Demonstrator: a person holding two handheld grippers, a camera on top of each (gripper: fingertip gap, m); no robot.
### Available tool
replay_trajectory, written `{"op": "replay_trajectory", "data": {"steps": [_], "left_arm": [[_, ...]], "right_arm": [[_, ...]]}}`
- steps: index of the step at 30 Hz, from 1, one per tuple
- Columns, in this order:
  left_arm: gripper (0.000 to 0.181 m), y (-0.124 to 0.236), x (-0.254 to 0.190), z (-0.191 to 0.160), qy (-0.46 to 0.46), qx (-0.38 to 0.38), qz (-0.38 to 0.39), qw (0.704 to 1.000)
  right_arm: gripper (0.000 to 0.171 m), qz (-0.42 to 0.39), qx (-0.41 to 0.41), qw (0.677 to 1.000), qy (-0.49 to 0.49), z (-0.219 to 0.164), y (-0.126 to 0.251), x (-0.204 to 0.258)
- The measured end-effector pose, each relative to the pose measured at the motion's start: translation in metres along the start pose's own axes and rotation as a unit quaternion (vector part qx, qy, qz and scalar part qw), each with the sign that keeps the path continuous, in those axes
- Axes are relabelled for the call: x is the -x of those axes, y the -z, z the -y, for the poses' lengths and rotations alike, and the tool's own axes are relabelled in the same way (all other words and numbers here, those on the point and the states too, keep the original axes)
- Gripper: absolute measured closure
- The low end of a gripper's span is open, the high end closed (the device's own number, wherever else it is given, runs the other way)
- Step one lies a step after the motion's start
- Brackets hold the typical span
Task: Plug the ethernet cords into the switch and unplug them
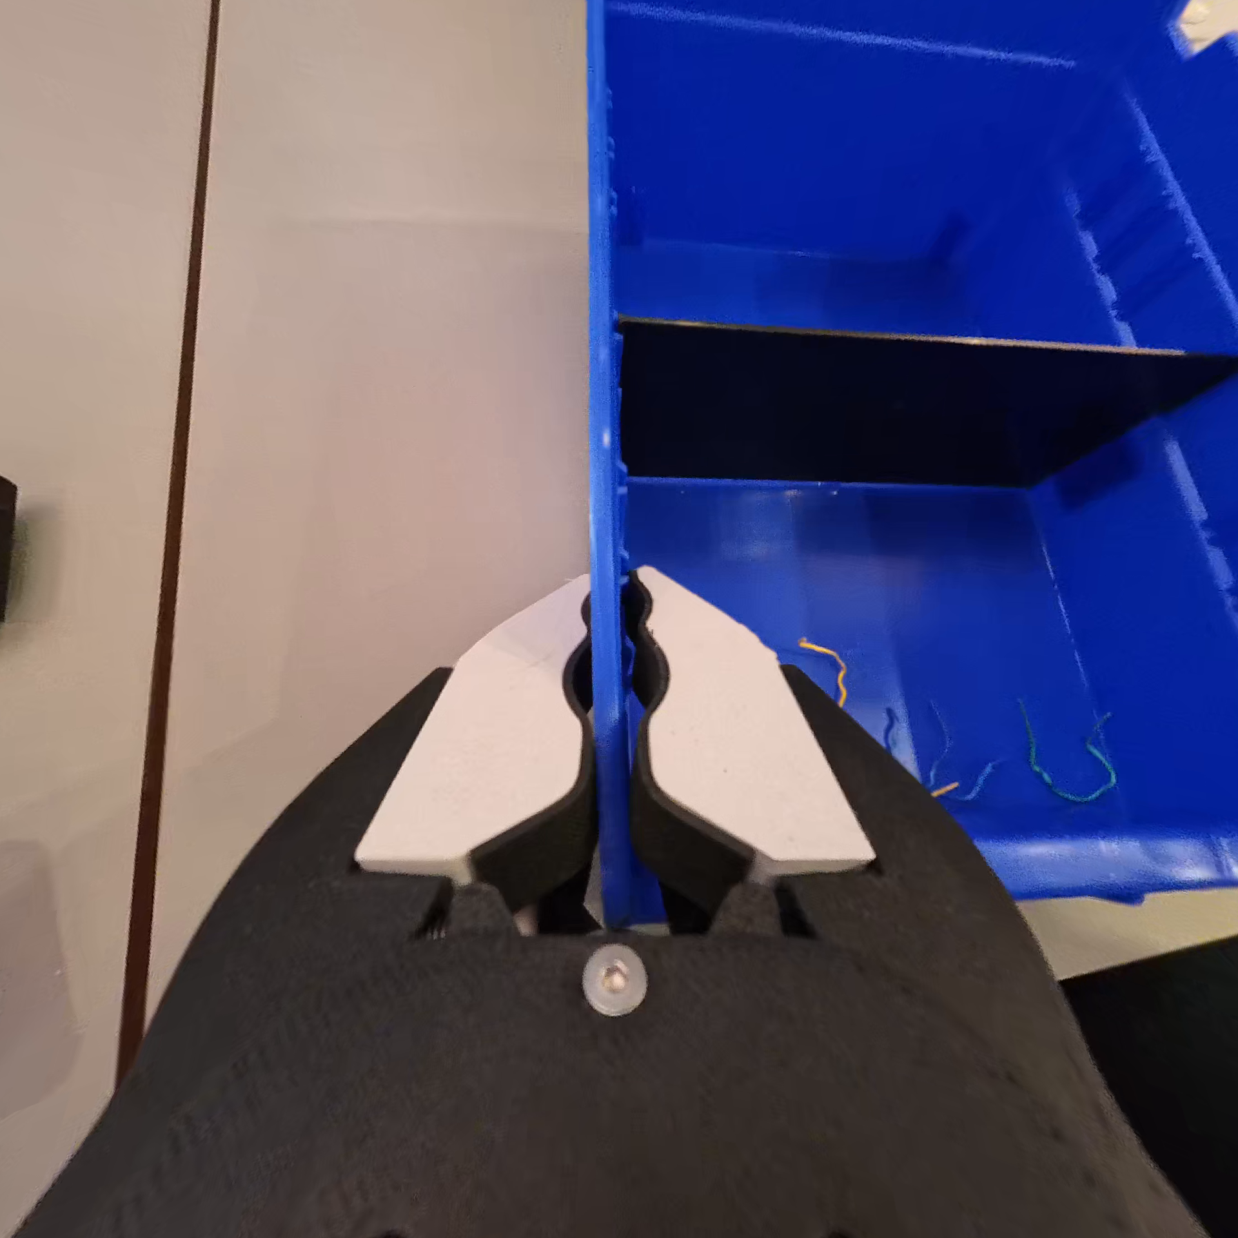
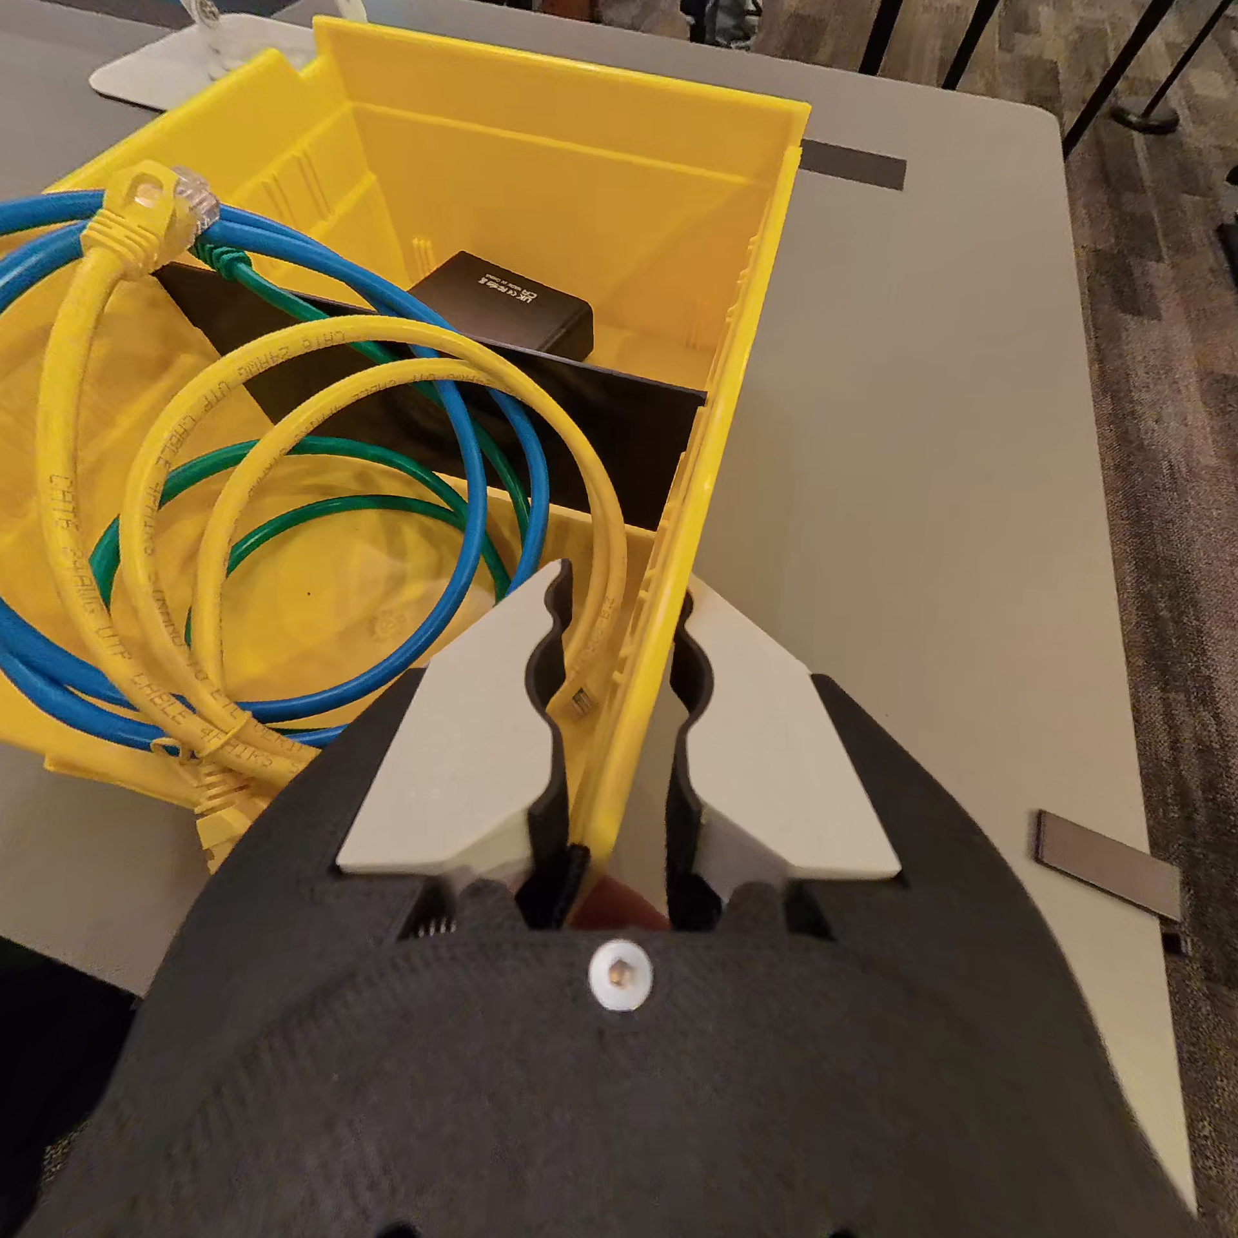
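Left wrist view, from nine o'clock across: a pale worktop (image 1: 375,402) crossed by a dark seam, then the left gripper (image 1: 611,643) clamped on the near side wall of a blue bin (image 1: 871,603), one finger outside and one inside, pads pressed to the plastic. Toward three o'clock the bin holds a black divider (image 1: 871,408) and only a few loose wire scraps (image 1: 1065,770) on its floor; no cord or switch lies in it.

Right wrist view, again from nine o'clock: a blue cord (image 2: 469,415), a green cord (image 2: 335,509) and a yellow cord (image 2: 87,469) lie coiled together in the near compartment of a yellow bin (image 2: 569,100), one yellow plug (image 2: 161,194) raised at about ten o'clock. Beyond another black divider, at twelve o'clock, sits the black switch (image 2: 502,301). The right gripper (image 2: 623,603) straddles the bin's right wall, jaws parted with a gap on the outer side, so it is not clamped; a loop of yellow cord runs between the inner finger and the wall.

Judged from this, the work is at its very start: bins are being handled and nothing is plugged in. Next, a gripper would have to let go of its wall, take a cord near its plug, and get the switch where its ports can be reached.
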State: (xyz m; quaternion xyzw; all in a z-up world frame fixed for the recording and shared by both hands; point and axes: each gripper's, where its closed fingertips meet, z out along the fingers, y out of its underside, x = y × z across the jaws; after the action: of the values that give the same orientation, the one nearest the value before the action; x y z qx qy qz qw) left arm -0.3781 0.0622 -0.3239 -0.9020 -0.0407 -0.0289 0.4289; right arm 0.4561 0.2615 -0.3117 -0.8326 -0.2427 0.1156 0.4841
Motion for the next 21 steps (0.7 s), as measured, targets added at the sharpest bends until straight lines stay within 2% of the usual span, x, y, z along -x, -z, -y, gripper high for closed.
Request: {"op": "replay_trajectory", "data": {"steps": [5, 21], "left_arm": [[0.177, 0.001, -0.003, 0.006, -0.001, -0.019, -0.004, 1.0], [0.176, 0.005, -0.016, 0.022, -0.019, -0.054, -0.012, 0.998]], "right_arm": [[0.137, 0.016, -0.001, 1.0, -0.001, 0.008, -0.01, 0.02], [0.133, 0.072, -0.015, 0.997, 0.023, 0.033, -0.044, 0.086]]}}
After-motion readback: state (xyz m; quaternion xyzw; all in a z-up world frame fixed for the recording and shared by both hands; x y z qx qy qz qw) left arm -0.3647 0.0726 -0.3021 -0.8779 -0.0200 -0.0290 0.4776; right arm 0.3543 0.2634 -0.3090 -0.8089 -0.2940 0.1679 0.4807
